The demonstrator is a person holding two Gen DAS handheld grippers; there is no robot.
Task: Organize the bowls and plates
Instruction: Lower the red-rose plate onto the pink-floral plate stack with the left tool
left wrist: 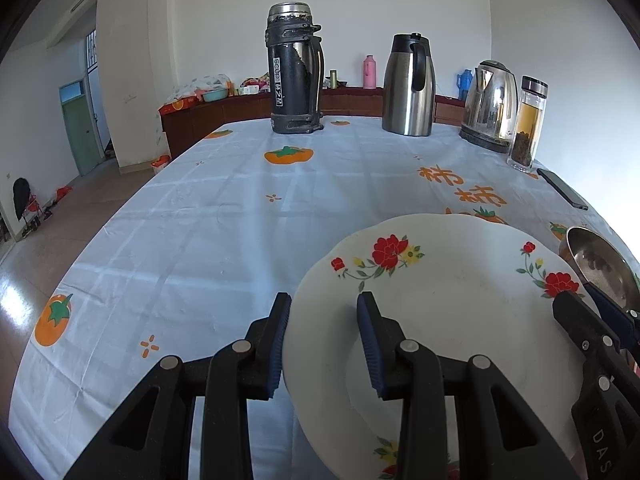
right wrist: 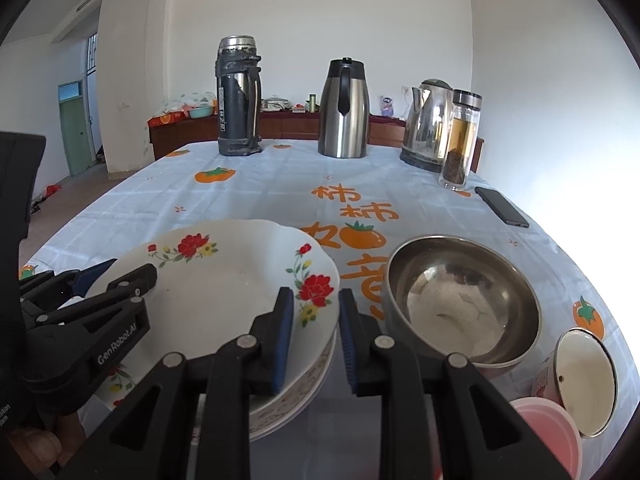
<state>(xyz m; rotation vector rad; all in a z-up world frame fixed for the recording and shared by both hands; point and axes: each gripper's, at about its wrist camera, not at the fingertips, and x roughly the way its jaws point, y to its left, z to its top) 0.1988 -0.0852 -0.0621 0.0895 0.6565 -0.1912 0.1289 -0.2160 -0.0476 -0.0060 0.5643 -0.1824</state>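
Left gripper [left wrist: 324, 344] straddles the left rim of the floral plate [left wrist: 440, 300], one finger outside the edge, one over the plate's well; jaws part-open with a gap at the rim, not clamped. Right gripper [right wrist: 314, 340] does the same on the plate's right rim, jaws narrow but a gap shows, nothing held yet. Whether either pad touches the china I cannot tell.

The plate sits near the worktop's near edge, toward its right half, on top of at least one more plate [right wrist: 304, 392] with a speckled rim. The steel bowl [right wrist: 460, 300] stands just beside the stack on the right, apparently nested in a pale bowl below. Enamel mug [right wrist: 584, 380] and pink bowl [right wrist: 548, 432] are at the near right corner.

Judgement: step in hand is a two-sided grip on the top plate. Do it well: close both sides evenly on the rim, pads deep enough to catch the sloped lip, lift level so the lower plate is not dragged. The right gripper is near the steel bowl, so keep its outer finger clear of it.

Materials: plate is glazed white ceramic, scalloped edge, red flower decals, smooth and likely slippery. Bowl is polished steel, round, reflective. Mug is cream enamel with dark rim. Ribbed blue pads on black plastic fingers. Worktop [left wrist: 200, 220] covered by a glossy pale-blue cloth with orange persimmon print. Flask, jug, kettle and tea bottle line the far edge; a phone [right wrist: 502, 206] lies by the right edge.
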